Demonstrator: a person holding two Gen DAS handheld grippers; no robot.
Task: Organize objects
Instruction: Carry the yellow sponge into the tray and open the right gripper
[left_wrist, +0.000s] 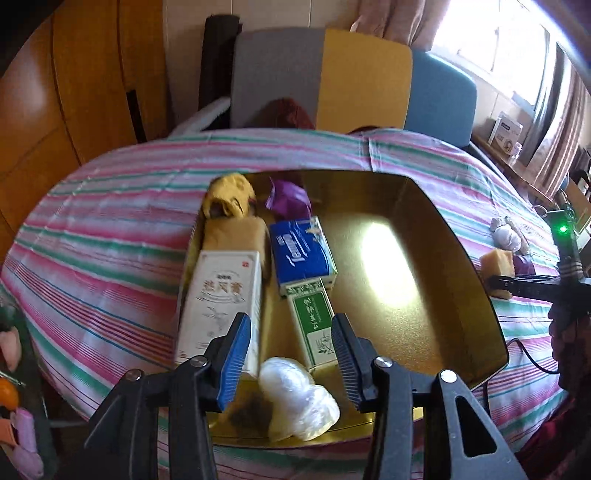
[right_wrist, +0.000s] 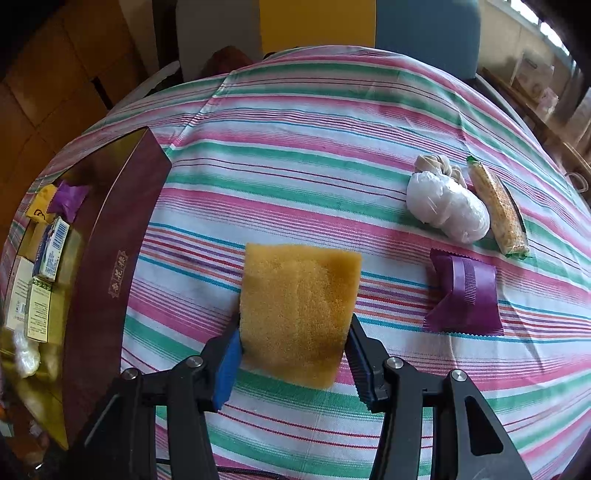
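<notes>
Reading labels first, I made out "Tempo" on the blue packet (left_wrist: 302, 254) in the gold-lined box (left_wrist: 443, 236); other print was illegible. Left tool (left_wrist: 291, 350) stood apart over a white bundle (left_wrist: 297, 398). Right tool (right_wrist: 293, 350) was clamped on the yellow sponge (right_wrist: 299, 314) over the striped tabletop (right_wrist: 314, 147).

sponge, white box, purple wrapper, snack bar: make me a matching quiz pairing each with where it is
Things:
1. yellow sponge
2. tall white box
3. purple wrapper on the cloth
4. long snack bar

Places:
A. inside the gold-lined box, along one wall
B. between the right gripper pads
C. beside the white plastic bundle
D. lying alone, on the side of the sponge away from the box

Pairs: 1-B, 2-A, 3-D, 4-C
</notes>
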